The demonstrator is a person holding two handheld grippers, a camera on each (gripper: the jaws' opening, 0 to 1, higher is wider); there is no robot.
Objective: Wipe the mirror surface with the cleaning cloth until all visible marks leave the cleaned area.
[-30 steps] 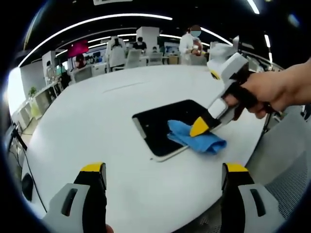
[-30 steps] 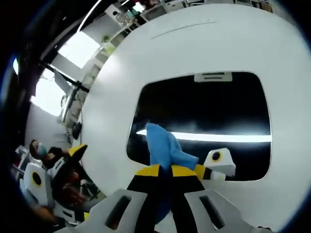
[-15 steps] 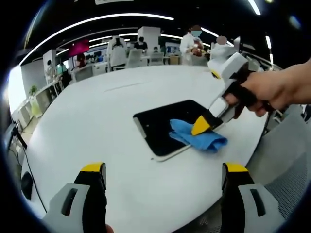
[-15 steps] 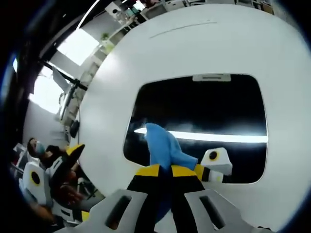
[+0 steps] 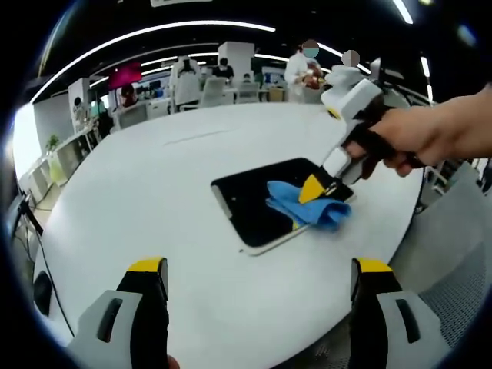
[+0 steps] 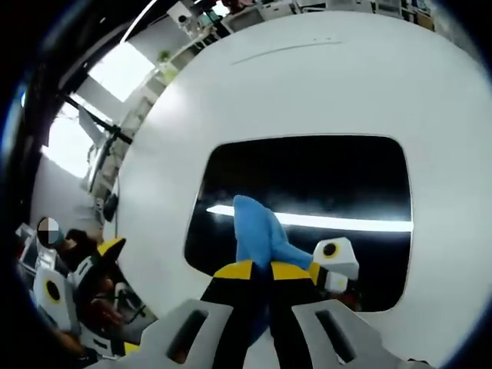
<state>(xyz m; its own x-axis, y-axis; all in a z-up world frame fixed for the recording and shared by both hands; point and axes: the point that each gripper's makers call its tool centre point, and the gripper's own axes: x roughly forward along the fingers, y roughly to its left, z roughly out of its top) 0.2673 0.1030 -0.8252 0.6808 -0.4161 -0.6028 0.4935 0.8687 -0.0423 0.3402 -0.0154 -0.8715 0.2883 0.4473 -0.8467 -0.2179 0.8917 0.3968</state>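
White, round surface (image 5: 154,207) in an open office, with seated and standing people and chairs along its far edge and light strips on the dark ceiling.

Left gripper view: the left gripper (image 5: 254,296) stands at the near edge of the surface, its two yellow-tipped jaws set wide apart with nothing between them. A dark rectangular mirror (image 5: 246,204) lies flat on the surface right of centre. The blue cleaning cloth (image 5: 304,207) lies bunched on the mirror's right part and reaches its right edge. The right gripper (image 5: 314,188), held by a hand (image 5: 427,138) coming in from the right, slants down with its yellow tip on the cloth.

Right gripper view: the right gripper (image 6: 260,270) has its jaws drawn close together, pinching the cleaning cloth (image 6: 257,234), which rises from between them and lies on the near part of the mirror (image 6: 307,184). The mirror reflects a bright light strip and the gripper's white body. The left gripper (image 6: 100,257) shows at the far left beyond the rim of the surface (image 6: 430,92).
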